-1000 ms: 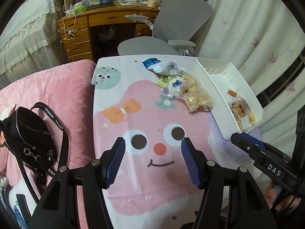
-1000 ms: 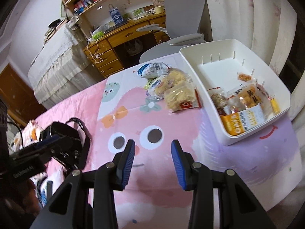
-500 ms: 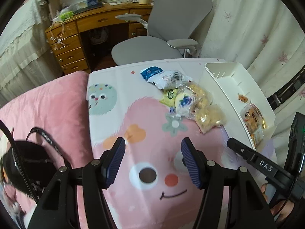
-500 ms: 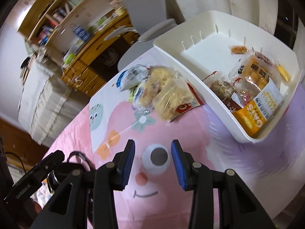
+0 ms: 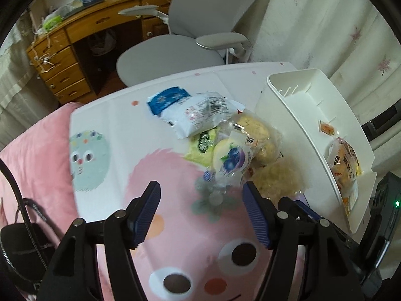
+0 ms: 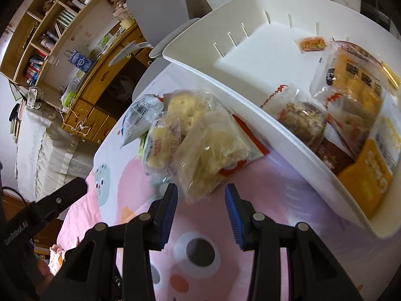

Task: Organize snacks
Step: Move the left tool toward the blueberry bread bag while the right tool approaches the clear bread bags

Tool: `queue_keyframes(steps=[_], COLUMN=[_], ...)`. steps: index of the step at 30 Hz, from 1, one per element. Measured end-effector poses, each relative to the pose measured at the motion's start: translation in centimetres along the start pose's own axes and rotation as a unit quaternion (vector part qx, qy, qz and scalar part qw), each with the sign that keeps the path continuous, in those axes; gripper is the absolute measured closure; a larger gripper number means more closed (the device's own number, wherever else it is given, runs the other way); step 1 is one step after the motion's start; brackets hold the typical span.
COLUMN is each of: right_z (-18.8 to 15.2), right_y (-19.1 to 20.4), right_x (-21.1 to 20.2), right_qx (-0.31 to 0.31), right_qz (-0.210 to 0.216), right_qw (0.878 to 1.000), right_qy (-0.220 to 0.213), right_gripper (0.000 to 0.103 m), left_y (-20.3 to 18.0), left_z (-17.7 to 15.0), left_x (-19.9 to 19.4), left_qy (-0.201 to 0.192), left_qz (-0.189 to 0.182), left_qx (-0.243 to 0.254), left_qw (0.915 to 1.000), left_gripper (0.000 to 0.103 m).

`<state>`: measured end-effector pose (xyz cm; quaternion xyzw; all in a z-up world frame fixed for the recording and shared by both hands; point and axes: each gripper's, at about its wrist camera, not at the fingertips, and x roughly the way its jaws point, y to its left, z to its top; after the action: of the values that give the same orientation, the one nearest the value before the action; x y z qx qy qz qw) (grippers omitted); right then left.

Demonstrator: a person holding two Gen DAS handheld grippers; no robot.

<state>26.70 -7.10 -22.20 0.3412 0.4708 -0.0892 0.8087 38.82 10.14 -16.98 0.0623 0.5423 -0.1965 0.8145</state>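
A wooden desk [image 5: 82, 32] and one grey chair [image 5: 190, 42] back the cartoon-print table [image 5: 120, 130]; one white bin [image 5: 283, 110] adjoins five loose snack packets [image 5: 225, 140]. Left gripper [image 5: 200, 215] widening, right gripper [image 6: 200, 208] parted, both empty.

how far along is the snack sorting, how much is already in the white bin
Partly done. Several packets already lie at one end of the white bin, including an orange packet. Nothing is in hand: the left gripper, jaws opening, and the right gripper are both empty, nearing the loose pile. Left on the table: the blueberry bun packet, the blue-and-white packet and some clear-wrapped pastries.
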Motion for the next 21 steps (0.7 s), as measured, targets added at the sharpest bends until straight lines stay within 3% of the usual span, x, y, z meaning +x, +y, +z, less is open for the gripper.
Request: queue_keyframes(steps=[8,15,21], right_z=[1.2,1.9,2.4], right_y=[0.1,-0.1,0.2], right_x=[2.0,3.7,4.3], right_qx=[-0.026,-0.042,-0.067], right_qz=[0.004,0.015,0.019], right_qw=[0.999,0.999,0.997], right_qy=[-0.021,-0.014,-0.022], right_gripper=[0.064,0.055,0.054], left_y=[-1.2,-1.7,-2.2], left_z=[1.3,2.0,2.4], left_x=[5.0,8.2,10.1], left_qy=[0.021,0.042,0.056], left_qz=[-0.017,-0.030,-0.032], left_qx=[0.003,-0.003,-0.004], left_qw=[0.9996,0.9987,0.9979], left_gripper=[0.034,0.033,0.033])
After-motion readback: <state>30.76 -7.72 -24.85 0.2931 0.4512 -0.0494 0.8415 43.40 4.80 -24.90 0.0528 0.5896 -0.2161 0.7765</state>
